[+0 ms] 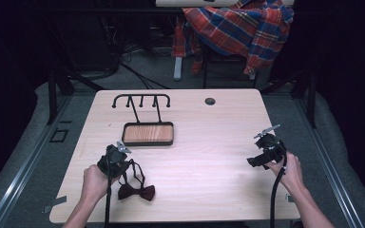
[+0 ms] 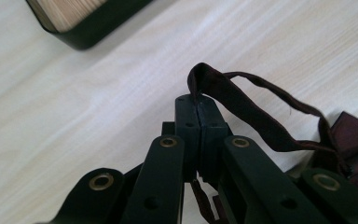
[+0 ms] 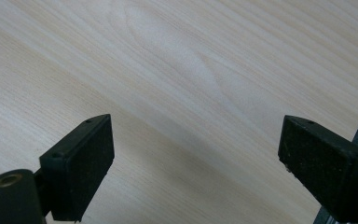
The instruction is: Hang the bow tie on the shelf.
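On the near left part of the table (image 1: 204, 156), your left gripper (image 1: 115, 159) has its two black jaws pressed together on the thin strap (image 2: 242, 109) of a dark red bow tie (image 1: 137, 192). Seen from the left gripper view, the strap comes out at the top of the closed jaws as a small fold, then it runs in a loop to the right and goes down to the bow. The bow itself lies flat on the wood just beside your left hand (image 1: 94, 183), close to the near edge. Behind the gripper, well apart from the bow tie, a black stand with hooks (image 1: 141, 100) rises from a wooden tray (image 1: 148, 134). At the right side of the table, your right gripper (image 1: 261, 154) is near the edge with its jaws spread wide, and between them you see only the bare wood. A checked shirt (image 1: 240, 26) hangs on a chair behind the table.
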